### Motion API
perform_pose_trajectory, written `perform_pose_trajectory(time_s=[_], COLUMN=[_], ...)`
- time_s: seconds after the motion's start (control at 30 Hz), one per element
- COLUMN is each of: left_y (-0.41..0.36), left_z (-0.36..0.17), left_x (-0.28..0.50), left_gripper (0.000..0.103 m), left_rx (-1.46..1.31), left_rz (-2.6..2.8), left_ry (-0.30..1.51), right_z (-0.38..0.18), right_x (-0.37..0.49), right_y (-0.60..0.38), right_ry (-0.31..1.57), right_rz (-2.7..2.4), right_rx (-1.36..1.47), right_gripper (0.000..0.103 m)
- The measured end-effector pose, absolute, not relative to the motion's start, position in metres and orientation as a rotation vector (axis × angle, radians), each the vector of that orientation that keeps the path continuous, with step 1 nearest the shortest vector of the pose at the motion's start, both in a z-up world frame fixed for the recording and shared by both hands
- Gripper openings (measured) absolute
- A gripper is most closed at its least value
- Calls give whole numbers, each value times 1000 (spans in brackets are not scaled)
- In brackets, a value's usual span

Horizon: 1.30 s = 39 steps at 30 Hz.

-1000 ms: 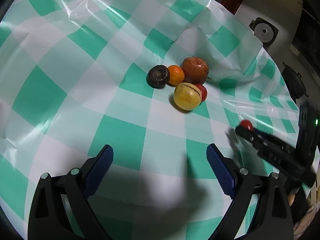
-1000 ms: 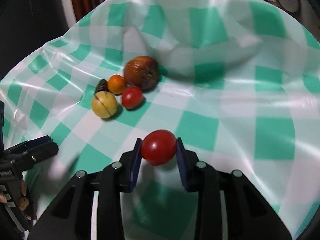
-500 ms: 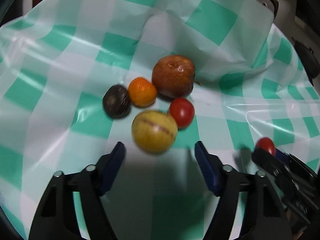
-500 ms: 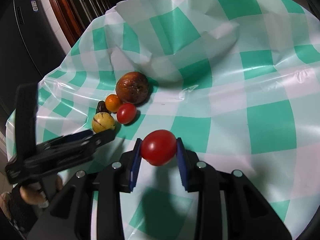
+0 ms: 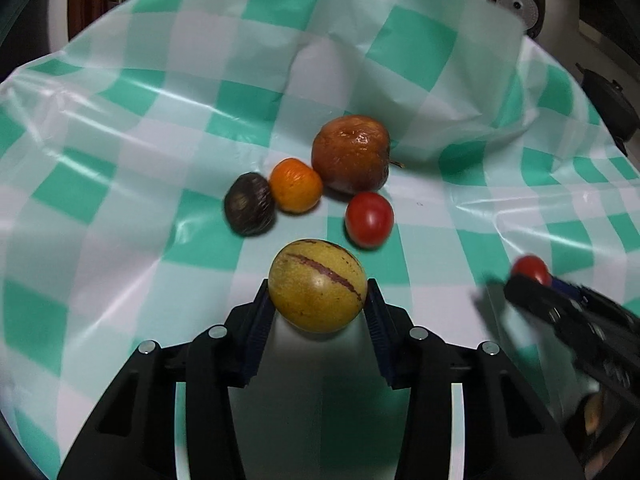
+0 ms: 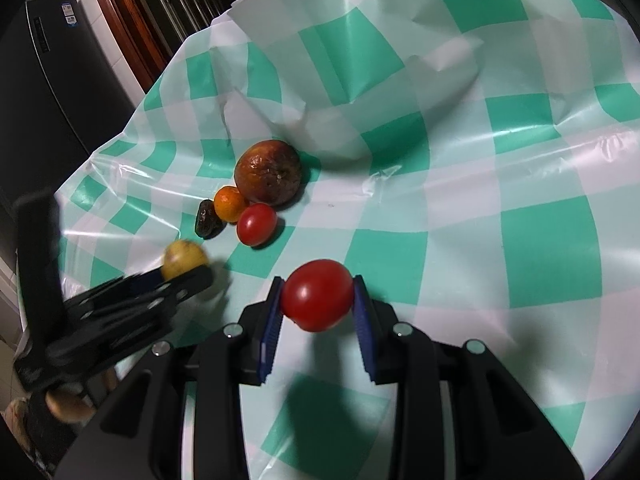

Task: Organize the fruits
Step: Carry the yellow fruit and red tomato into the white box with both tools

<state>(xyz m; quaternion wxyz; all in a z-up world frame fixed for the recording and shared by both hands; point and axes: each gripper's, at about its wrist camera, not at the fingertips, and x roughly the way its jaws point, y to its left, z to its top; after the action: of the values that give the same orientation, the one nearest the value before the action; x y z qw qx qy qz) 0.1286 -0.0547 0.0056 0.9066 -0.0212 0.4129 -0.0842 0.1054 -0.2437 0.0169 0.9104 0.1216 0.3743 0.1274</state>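
Observation:
A yellow fruit with a dark stripe [image 5: 316,284] sits between the blue pads of my left gripper [image 5: 318,300], whose jaws are closing and touch both its sides. Behind it on the checked cloth lie a red tomato [image 5: 369,220], a small orange [image 5: 295,186], a dark wrinkled fruit [image 5: 249,204] and a large brown fruit [image 5: 351,154]. My right gripper [image 6: 317,300] is shut on another red tomato [image 6: 316,294], held a little above the cloth. In the right wrist view the left gripper [image 6: 176,276] shows at lower left with the yellow fruit [image 6: 184,258].
The green-and-white plastic tablecloth [image 5: 120,200] has raised creases at the back [image 5: 400,80]. Beyond its edge stand a dark fridge [image 6: 60,72], a round white device [image 5: 516,4] and a dark pot [image 5: 608,104]. A hand [image 6: 64,404] holds the left gripper.
My left gripper moved forward to the fruit cluster and closed from wide open onto the yellow fruit. The right gripper kept its hold on its tomato and rolled slightly.

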Motion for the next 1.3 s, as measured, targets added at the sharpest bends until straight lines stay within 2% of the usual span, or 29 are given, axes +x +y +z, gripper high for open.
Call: perform_pose_trajectory(time_s=[0.3,0.47,0.9,1.13,1.3], left_y=[-20,11,142,207,260], left_z=[28,38,47,33,13], left_x=[35,-26,-234,-331,-383], left_gripper=[43,43,43,43,43], left_rx=[-66,-34,6,8,-117], left_rz=[-169,-160,-1,170,296], left_ry=[812,772,678,676,706], right_z=[20,23,28,17,15], right_x=[99,50,-121,-194,-250], right_y=[-240,-214,-9,103,152], right_ry=[781,791,798,815,775], right_rz=[221,268,619,852,1024], right_rx=[230,260,31,-149,-297], right_gripper=[34,34,34,34,34])
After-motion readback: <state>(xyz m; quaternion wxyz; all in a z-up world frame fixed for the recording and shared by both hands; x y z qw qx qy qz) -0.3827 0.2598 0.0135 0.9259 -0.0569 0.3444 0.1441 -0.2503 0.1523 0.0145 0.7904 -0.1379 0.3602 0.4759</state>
